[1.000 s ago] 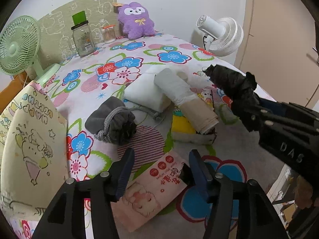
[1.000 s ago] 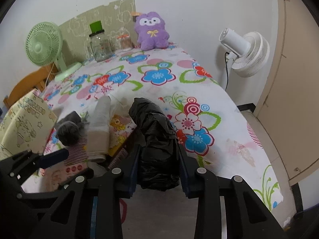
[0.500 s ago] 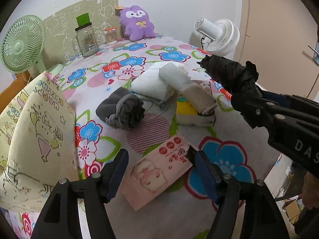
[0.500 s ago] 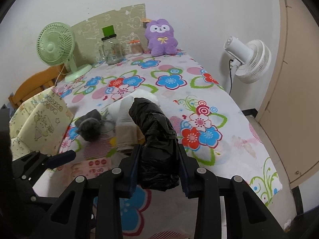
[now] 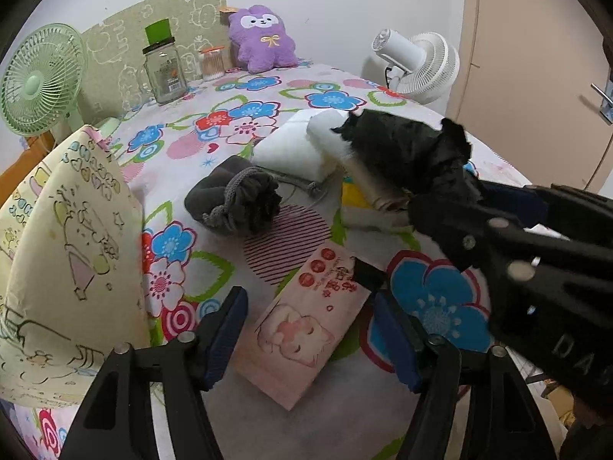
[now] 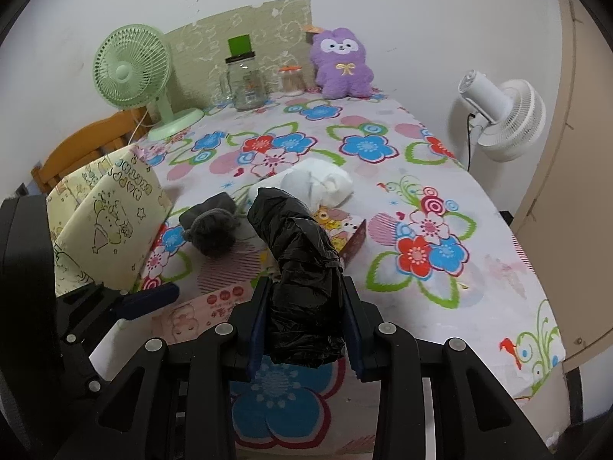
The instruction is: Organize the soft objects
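My right gripper [image 6: 304,318] is shut on a crumpled black plastic bag roll [image 6: 302,264], held above the table's near edge; the roll also shows in the left wrist view [image 5: 413,157]. My left gripper [image 5: 310,329] is open and empty, its jaws on either side of a pink tissue pack [image 5: 306,329] lying flat. Beyond lie a grey drawstring pouch [image 5: 233,203], a white folded cloth [image 5: 291,149], a white-beige roll [image 6: 318,186] and a yellow pack [image 6: 337,230]. A cream cartoon-print fabric bin [image 5: 65,253] stands at the left.
The floral tablecloth [image 6: 421,199] covers the table. At the back stand a green fan [image 6: 132,73], a glass jar with green lid [image 6: 245,80], a small toothpick jar [image 6: 293,80] and a purple plush [image 6: 343,65]. A white fan [image 6: 502,115] stands off the right edge.
Both grippers have drawn back toward the table's near edge and risen. The right one still holds the black bag roll. The left stays open over the pink pack.
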